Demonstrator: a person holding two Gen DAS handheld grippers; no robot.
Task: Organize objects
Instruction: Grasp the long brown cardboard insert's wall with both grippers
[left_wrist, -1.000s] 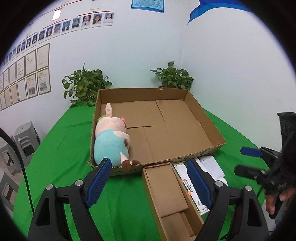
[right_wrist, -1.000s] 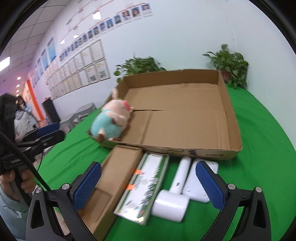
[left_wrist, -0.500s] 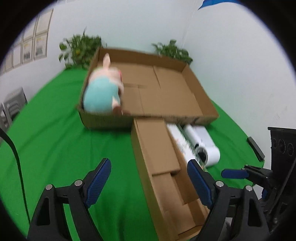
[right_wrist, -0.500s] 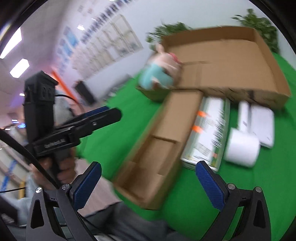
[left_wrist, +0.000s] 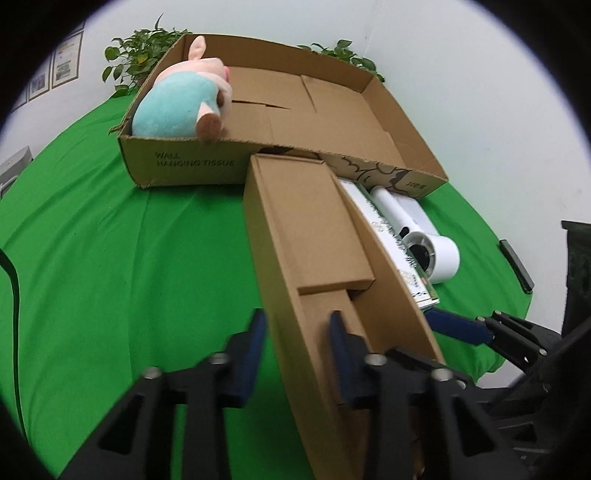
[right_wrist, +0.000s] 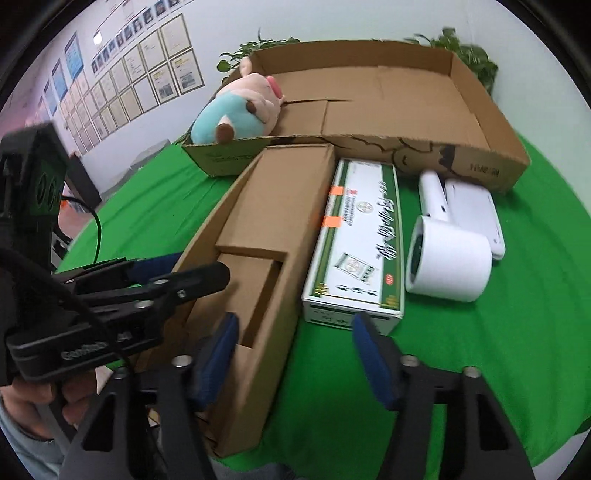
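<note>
A long narrow cardboard box (left_wrist: 314, 236) is laid on the green table cover (left_wrist: 110, 240), its far end touching the front wall of the large open carton (left_wrist: 332, 110). The near left wall of the narrow box is straddled by the left gripper (left_wrist: 295, 332): one blue pad is seen outside the wall, the other inside the box's recess. The jaws have just been closing and are nearly together on that wall; whether the pads press it cannot be told for certain. The near right wall of the same box is straddled by the right gripper (right_wrist: 291, 336), whose jaws have just been closing yet are seen well apart, no pad touching. A green-and-white carton (right_wrist: 358, 240) is lying just right of the narrow box, with a white roller (right_wrist: 447, 254) beyond it. A plush pig (left_wrist: 184, 107) is lying in the large carton's left corner.
</note>
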